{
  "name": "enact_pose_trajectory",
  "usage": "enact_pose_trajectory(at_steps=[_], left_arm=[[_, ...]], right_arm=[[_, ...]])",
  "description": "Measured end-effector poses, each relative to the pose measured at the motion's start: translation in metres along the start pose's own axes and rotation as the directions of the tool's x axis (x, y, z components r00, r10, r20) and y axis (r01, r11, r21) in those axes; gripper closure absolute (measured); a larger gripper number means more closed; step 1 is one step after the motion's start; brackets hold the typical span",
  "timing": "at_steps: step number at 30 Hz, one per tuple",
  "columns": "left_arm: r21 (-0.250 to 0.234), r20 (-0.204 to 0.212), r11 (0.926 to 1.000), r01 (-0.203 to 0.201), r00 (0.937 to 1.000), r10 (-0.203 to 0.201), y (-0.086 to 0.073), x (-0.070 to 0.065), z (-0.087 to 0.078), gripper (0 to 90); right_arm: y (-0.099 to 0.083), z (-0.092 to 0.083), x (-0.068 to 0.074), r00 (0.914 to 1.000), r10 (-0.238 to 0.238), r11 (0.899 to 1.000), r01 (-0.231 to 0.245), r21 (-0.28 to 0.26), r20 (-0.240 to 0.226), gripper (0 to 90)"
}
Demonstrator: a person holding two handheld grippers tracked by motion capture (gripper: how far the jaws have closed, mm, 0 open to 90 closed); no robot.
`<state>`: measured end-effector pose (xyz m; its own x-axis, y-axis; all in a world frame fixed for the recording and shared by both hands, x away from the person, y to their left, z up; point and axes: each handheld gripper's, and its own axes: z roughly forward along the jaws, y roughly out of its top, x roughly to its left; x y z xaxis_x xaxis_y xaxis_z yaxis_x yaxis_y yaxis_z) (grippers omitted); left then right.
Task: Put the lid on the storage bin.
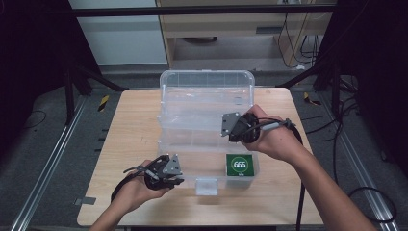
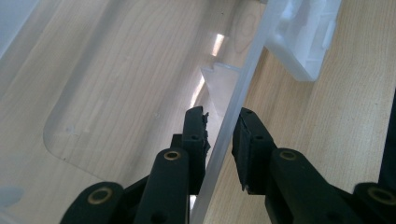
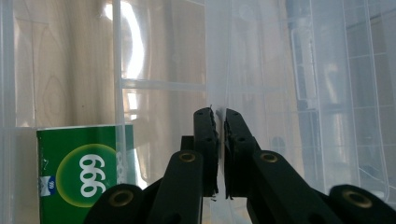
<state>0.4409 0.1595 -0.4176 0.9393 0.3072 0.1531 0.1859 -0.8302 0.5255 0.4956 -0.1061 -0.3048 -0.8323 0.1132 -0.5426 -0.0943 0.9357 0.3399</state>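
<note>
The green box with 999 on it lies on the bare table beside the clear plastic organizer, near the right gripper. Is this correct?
Not quite. The green box lies inside the clear plastic organizer, in its front right compartment, not on the bare table. The high view shows it. It is indeed near the right gripper.

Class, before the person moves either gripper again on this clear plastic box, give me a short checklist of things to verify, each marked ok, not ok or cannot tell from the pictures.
1. Left gripper straddles the front wall of the clear box, one jaw on each side: ok.
2. Left jaws fully clamped on that wall: not ok, a gap shows on the outer side.
3. Right gripper nipped on a thin clear inner panel: ok, jaws nearly together.
4. Green carton sits in the front right compartment, clear of both grippers: ok.
5. Latch free to move: cannot tell.
6. Box rests flat on the wooden table: ok.
</note>
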Motion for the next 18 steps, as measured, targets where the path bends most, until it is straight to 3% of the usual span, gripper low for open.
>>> enact_pose_trajectory(at_steps=[12,13,18], left_arm=[[0.007,-0.006,0.9999,-0.008,0.9999,0.008,0.0,-0.001,0.0,74.4],[0.006,-0.002,0.9994,0.033,0.9995,-0.033,-0.001,-0.004,0.0,74.4],[0.007,-0.006,0.9994,0.034,0.9994,-0.034,-0.001,-0.004,0.0,74.2]], right_arm=[[-0.002,-0.005,0.013,0.9998,-0.015,1.0,0.015,-0.027,0.016,85.3],[-0.003,-0.005,0.014,0.9998,-0.011,1.0,0.011,-0.027,0.016,85.2],[-0.004,-0.007,0.021,0.9997,-0.016,0.999,0.017,-0.036,0.021,85.0]])
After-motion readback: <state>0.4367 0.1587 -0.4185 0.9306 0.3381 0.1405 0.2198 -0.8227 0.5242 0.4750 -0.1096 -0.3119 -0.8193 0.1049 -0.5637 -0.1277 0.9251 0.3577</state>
